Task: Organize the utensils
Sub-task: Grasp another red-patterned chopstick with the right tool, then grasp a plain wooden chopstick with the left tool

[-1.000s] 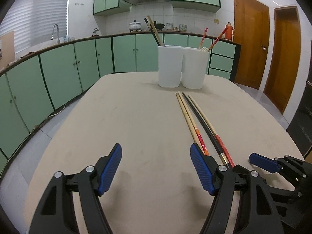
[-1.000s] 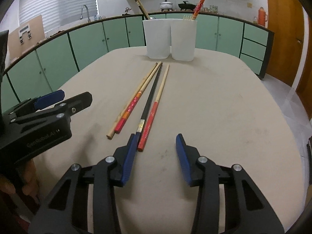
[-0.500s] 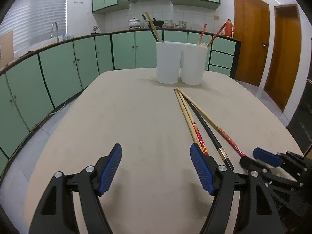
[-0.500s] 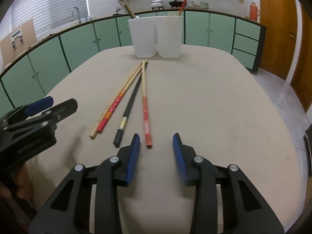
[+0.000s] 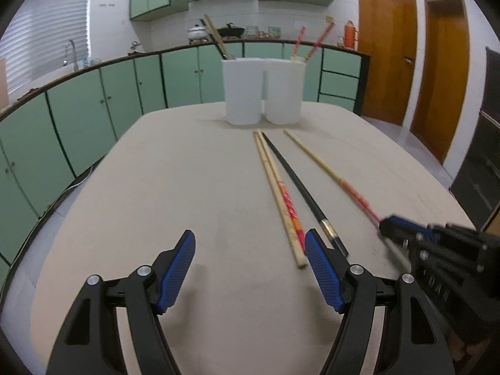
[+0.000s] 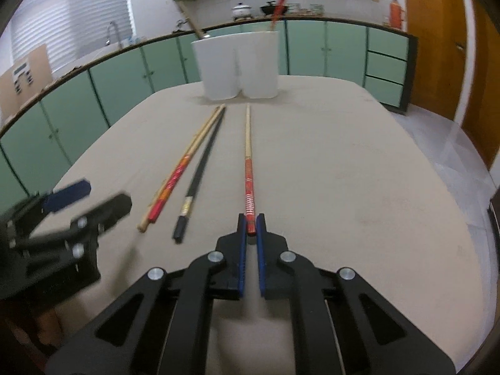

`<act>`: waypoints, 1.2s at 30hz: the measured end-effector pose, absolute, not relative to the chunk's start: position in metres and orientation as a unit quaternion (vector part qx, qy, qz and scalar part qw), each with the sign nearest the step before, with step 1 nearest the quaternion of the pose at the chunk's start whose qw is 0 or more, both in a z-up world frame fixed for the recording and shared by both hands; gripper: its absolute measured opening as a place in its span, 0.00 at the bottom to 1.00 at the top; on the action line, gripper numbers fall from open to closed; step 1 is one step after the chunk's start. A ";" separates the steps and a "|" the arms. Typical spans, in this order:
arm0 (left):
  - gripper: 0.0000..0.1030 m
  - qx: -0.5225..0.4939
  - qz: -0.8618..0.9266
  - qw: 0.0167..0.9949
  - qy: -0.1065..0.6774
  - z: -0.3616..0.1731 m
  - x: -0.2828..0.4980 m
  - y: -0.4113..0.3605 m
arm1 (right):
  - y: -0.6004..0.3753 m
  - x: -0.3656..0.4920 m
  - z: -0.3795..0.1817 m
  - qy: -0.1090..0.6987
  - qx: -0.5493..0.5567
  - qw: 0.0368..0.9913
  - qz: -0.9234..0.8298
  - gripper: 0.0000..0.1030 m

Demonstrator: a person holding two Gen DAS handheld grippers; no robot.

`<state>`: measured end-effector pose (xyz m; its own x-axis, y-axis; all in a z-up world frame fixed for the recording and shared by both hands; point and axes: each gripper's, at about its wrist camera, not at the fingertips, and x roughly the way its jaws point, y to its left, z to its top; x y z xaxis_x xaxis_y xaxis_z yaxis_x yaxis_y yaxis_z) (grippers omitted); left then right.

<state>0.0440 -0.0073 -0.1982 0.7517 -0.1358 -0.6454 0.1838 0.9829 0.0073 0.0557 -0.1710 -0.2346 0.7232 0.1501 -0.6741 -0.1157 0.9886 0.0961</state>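
Observation:
My right gripper (image 6: 250, 230) is shut on the red end of a red-and-wood chopstick (image 6: 248, 162), which points toward two white holders (image 6: 237, 64). In the left wrist view that chopstick (image 5: 328, 168) lies apart from the others, with the right gripper (image 5: 387, 228) on its near end. A black chopstick (image 6: 200, 168) and a pair of wood chopsticks with red-orange ends (image 6: 181, 168) lie to its left on the table. My left gripper (image 5: 250, 268) is open and empty above the table, near the ends of the wood pair (image 5: 278, 193) and the black chopstick (image 5: 300, 184).
The two white holders (image 5: 264, 90) stand side by side at the far end of the beige table (image 5: 187, 187), each with chopsticks sticking out. Green cabinets (image 5: 93, 109) curve behind the table. Wooden doors (image 5: 387, 50) are at the right.
My right gripper has closed on the red-ended chopstick and swung it to the right, away from the other three. The left gripper has stayed open and moved a little forward.

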 end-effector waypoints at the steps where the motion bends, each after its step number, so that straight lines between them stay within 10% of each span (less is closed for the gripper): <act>1: 0.69 0.038 -0.088 0.934 0.345 -0.199 0.044 -0.009 | -0.173 0.056 -0.235 0.366 0.027 0.928 0.069 0.05; 16: 0.56 0.029 -0.086 0.918 0.387 -0.213 0.053 -0.011 | -0.180 0.053 -0.236 0.367 0.044 0.927 0.069 0.05; 30: 0.12 0.022 -0.100 0.916 0.387 -0.212 0.054 -0.012 | -0.175 0.057 -0.238 0.373 0.035 0.924 0.074 0.05; 36: 0.07 0.019 -0.105 0.915 0.388 -0.211 0.054 -0.013 | -0.172 0.059 -0.240 0.377 0.029 0.923 0.074 0.06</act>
